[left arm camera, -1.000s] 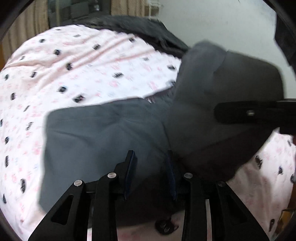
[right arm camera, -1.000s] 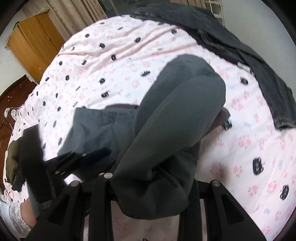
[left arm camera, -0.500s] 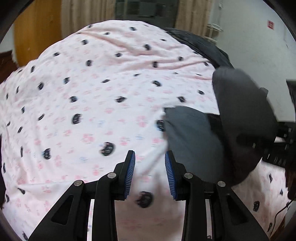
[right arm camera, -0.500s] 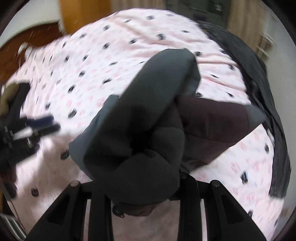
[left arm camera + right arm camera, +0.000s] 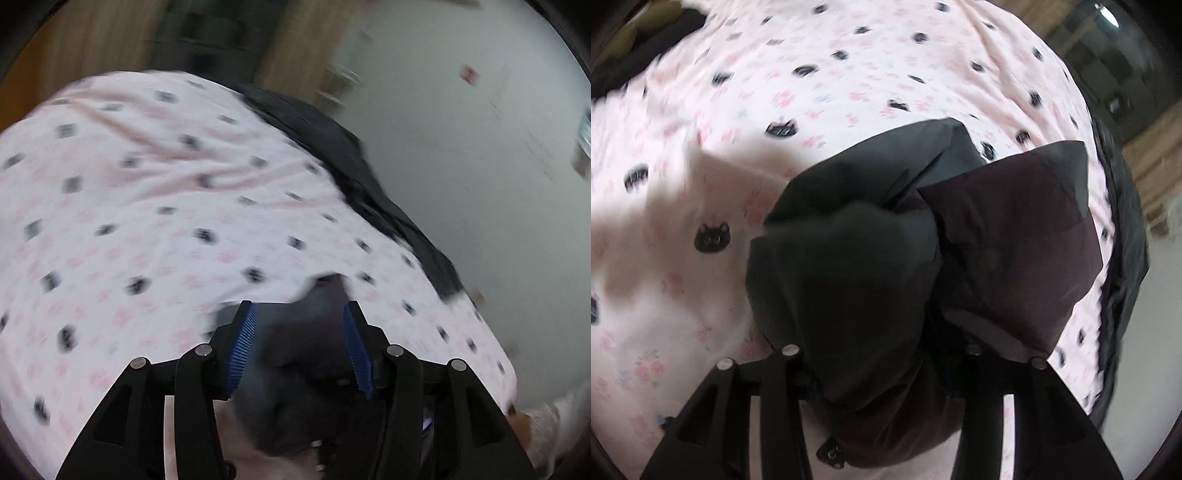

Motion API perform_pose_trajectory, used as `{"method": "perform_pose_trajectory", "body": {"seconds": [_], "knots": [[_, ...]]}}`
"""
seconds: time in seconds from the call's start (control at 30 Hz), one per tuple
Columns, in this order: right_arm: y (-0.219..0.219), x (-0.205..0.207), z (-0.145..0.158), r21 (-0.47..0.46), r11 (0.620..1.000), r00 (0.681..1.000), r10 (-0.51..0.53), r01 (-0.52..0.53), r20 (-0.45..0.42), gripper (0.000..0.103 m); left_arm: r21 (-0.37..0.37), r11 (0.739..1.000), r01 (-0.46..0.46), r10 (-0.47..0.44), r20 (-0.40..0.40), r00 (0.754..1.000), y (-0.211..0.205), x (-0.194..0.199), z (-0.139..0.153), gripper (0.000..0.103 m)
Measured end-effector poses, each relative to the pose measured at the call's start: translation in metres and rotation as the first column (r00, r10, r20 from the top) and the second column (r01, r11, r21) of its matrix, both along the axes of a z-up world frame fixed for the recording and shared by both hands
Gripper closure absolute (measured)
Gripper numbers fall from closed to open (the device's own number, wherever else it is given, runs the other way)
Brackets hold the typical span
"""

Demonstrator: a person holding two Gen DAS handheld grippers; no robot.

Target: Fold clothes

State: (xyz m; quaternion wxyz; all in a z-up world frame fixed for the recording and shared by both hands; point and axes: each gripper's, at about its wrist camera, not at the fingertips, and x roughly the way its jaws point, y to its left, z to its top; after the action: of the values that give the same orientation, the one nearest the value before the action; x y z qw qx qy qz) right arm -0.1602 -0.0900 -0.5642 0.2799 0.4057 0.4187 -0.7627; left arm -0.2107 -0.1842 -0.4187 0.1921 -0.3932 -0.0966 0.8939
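Note:
A dark grey garment with a maroon-lined panel (image 5: 871,266) hangs bunched over my right gripper (image 5: 879,369), which is shut on it; the cloth hides the fingertips. It hangs above the pink cat-print bedspread (image 5: 701,155). In the left wrist view my left gripper (image 5: 299,332) is open, its blue pads (image 5: 243,343) wide apart, with a fold of the same dark garment (image 5: 295,362) lying between and below them. The jaws are not closed on it. That view is blurred by motion.
The bedspread (image 5: 129,206) fills most of both views. A dark jacket (image 5: 354,184) lies along the bed's far edge by the white wall (image 5: 461,184); it shows in the right wrist view (image 5: 1123,251) too. Dark and olive clothing (image 5: 639,33) sits at the top left.
My left gripper let go of the garment, opened wider, and swung over the bedspread back to the garment. My right gripper carried the bunched garment across the bed and turned.

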Motion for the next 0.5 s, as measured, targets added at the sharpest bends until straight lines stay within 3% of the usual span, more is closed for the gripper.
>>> {"method": "perform_pose_trajectory", "body": {"seconds": [0.13, 0.23, 0.37, 0.5], "knots": [[-0.004, 0.007, -0.008, 0.026, 0.999, 0.999, 0.030, -0.029, -0.042, 0.055, -0.032, 0.984, 0.177, -0.172, 0.132, 0.976, 0.030, -0.039, -0.023, 0.059], [-0.002, 0.013, -0.013, 0.030, 0.998, 0.997, 0.048, -0.047, -0.065, 0.055, -0.061, 0.974, 0.219, -0.201, 0.211, 0.956, 0.049, -0.053, -0.047, 0.059], [0.001, 0.022, -0.020, 0.033, 0.996, 0.993, 0.082, -0.079, -0.089, 0.056, -0.139, 0.980, 0.142, -0.102, 0.266, 0.959, 0.051, -0.067, -0.074, 0.059], [0.003, 0.034, -0.027, 0.054, 0.988, 0.981, 0.148, -0.143, -0.124, 0.057, -0.152, 0.985, 0.083, -0.025, 0.350, 0.936, 0.036, -0.076, -0.114, 0.059]]}}
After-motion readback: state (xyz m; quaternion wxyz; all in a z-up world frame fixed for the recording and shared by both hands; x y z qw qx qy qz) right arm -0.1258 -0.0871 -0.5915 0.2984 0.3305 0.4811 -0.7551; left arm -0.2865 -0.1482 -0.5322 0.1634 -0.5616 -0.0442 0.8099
